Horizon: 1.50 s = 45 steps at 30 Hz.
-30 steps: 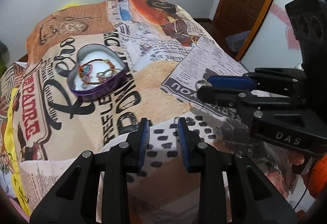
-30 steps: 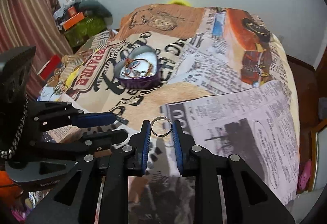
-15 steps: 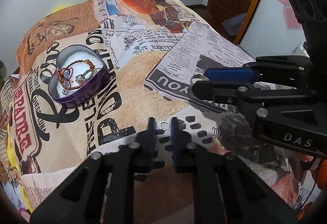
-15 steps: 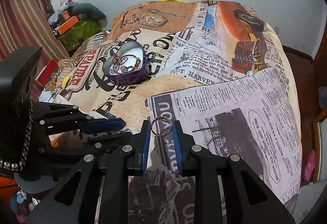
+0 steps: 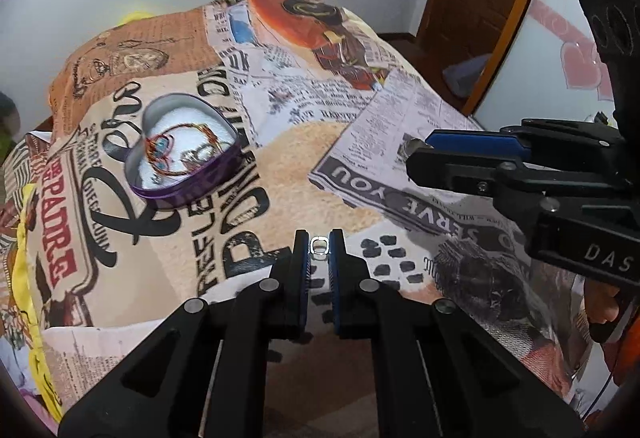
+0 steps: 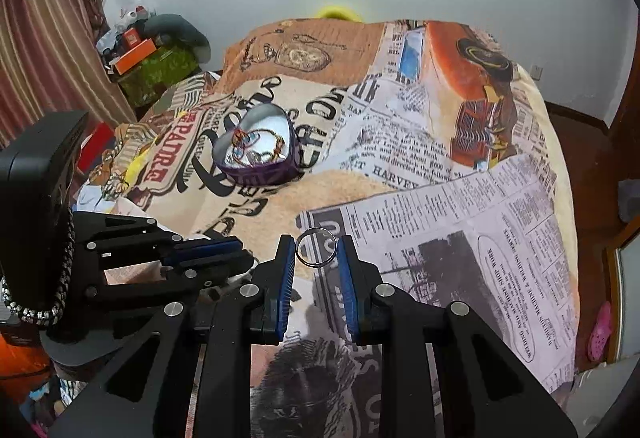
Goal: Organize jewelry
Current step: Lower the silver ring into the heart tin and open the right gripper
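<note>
Pinching a small silver ring (image 5: 319, 245) at their tips, the left tongs (image 5: 319, 252) sit low centre of frame; the right tongs (image 6: 316, 258) clasp a larger ring (image 6: 316, 248); the heart-shaped purple tin (image 5: 188, 185), bracelets inside, rests on the bed's printed blanket (image 5: 304, 194), left of centre.

a newspaper-and-vintage-poster print in beige, orange, white and black is carried by the blanket (image 6: 400, 142). purple walls and a silvery inside are shown by the heart-shaped tin (image 6: 256, 152), with red, gold and blue seen on the jewelry (image 6: 256, 142) in it. black frames and blue pads are worn by both grippers; silver is shown by the small ring (image 5: 319, 245) and the large ring (image 6: 316, 248).
</note>
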Each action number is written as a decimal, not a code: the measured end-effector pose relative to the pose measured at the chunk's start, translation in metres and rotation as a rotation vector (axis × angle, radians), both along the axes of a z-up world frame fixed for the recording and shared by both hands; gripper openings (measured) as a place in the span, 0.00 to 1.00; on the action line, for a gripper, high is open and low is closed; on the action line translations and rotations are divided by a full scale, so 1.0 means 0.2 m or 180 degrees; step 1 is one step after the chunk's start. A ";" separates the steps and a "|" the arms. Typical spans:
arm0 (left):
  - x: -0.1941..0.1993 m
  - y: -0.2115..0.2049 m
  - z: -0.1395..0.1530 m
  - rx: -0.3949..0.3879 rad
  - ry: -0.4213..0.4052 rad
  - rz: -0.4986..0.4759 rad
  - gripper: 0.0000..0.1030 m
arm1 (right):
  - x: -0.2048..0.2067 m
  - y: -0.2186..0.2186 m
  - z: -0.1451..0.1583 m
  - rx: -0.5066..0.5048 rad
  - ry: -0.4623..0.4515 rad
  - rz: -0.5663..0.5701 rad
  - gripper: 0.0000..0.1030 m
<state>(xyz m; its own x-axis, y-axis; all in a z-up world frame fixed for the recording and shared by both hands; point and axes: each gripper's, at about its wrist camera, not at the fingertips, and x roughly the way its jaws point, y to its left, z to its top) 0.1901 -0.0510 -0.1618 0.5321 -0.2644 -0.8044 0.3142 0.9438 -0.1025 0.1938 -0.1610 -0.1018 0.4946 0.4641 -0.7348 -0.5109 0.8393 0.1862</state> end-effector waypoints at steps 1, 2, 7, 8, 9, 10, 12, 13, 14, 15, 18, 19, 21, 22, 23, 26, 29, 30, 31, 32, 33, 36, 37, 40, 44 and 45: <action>0.00 0.01 0.02 -0.0009 -0.0032 0.0013 0.08 | 0.00 0.00 0.01 0.0006 -0.0018 -0.0002 0.19; -0.01 0.02 0.04 -0.0018 -0.0066 0.0027 0.08 | 0.00 0.01 0.02 0.0011 -0.0032 -0.0003 0.19; -0.02 0.09 0.13 -0.0079 -0.0220 0.0128 0.08 | -0.01 0.05 0.09 0.0033 -0.0132 0.0011 0.19; -0.02 0.11 0.15 -0.0088 -0.0250 0.0150 0.08 | -0.01 0.06 0.10 0.0035 -0.0145 0.0013 0.19; -0.02 0.13 0.17 -0.0098 -0.0283 0.0173 0.08 | -0.01 0.07 0.11 0.0041 -0.0168 0.0017 0.19; -0.02 0.14 0.18 -0.0107 -0.0310 0.0193 0.08 | -0.02 0.08 0.12 0.0048 -0.0184 0.0019 0.19; -0.02 0.18 0.22 -0.0141 -0.0378 0.0243 0.08 | -0.02 0.10 0.15 0.0069 -0.0219 0.0030 0.19; -0.01 0.20 0.23 -0.0159 -0.0406 0.0265 0.08 | -0.02 0.10 0.16 0.0080 -0.0232 0.0035 0.19; -0.01 0.21 0.24 -0.0173 -0.0432 0.0283 0.08 | -0.01 0.11 0.17 0.0090 -0.0245 0.0042 0.19; -0.01 0.23 0.25 -0.0185 -0.0452 0.0298 0.08 | 0.00 0.13 0.18 0.0096 -0.0261 0.0050 0.19; 0.00 0.29 0.29 -0.0225 -0.0524 0.0363 0.08 | 0.02 0.17 0.21 0.0116 -0.0294 0.0076 0.19; 0.00 0.30 0.29 -0.0227 -0.0537 0.0379 0.08 | 0.02 0.18 0.21 0.0123 -0.0300 0.0083 0.19; 0.02 0.33 0.30 -0.0215 -0.0562 0.0417 0.08 | 0.05 0.21 0.22 0.0146 -0.0309 0.0103 0.19; 0.03 0.34 0.30 -0.0211 -0.0571 0.0436 0.08 | 0.06 0.22 0.22 0.0157 -0.0311 0.0110 0.19; 0.03 0.36 0.30 -0.0212 -0.0576 0.0452 0.08 | 0.07 0.24 0.22 0.0168 -0.0311 0.0119 0.19; 0.06 0.40 0.30 -0.0219 -0.0584 0.0499 0.08 | 0.09 0.27 0.22 0.0186 -0.0308 0.0142 0.19; 0.09 0.44 0.28 -0.0226 -0.0580 0.0551 0.08 | 0.13 0.31 0.21 0.0195 -0.0287 0.0157 0.19; 0.11 0.46 0.27 -0.0237 -0.0567 0.0572 0.08 | 0.15 0.32 0.20 0.0199 -0.0277 0.0159 0.19; 0.13 0.48 0.26 -0.0246 -0.0554 0.0591 0.08 | 0.17 0.34 0.19 0.0202 -0.0264 0.0161 0.19; 0.14 0.49 0.25 -0.0255 -0.0543 0.0609 0.08 | 0.18 0.35 0.18 0.0204 -0.0250 0.0164 0.19; 0.15 0.51 0.24 -0.0266 -0.0531 0.0630 0.08 | 0.20 0.35 0.18 0.0203 -0.0237 0.0169 0.19; 0.20 0.55 0.20 -0.0297 -0.0478 0.0683 0.08 | 0.24 0.38 0.15 0.0198 -0.0194 0.0175 0.19; 0.22 0.56 0.18 -0.0304 -0.0456 0.0692 0.08 | 0.26 0.39 0.14 0.0204 -0.0173 0.0179 0.19; 0.27 0.59 0.14 -0.0303 -0.0389 0.0711 0.08 | 0.30 0.41 0.12 0.0215 -0.0115 0.0196 0.19; 0.33 0.60 0.08 -0.0368 -0.0282 0.0713 0.08 | 0.35 0.46 0.08 0.0129 -0.0073 0.0249 0.19; 0.34 0.60 0.07 -0.0379 -0.0267 0.0712 0.08 | 0.36 0.47 0.07 0.0104 -0.0069 0.0263 0.19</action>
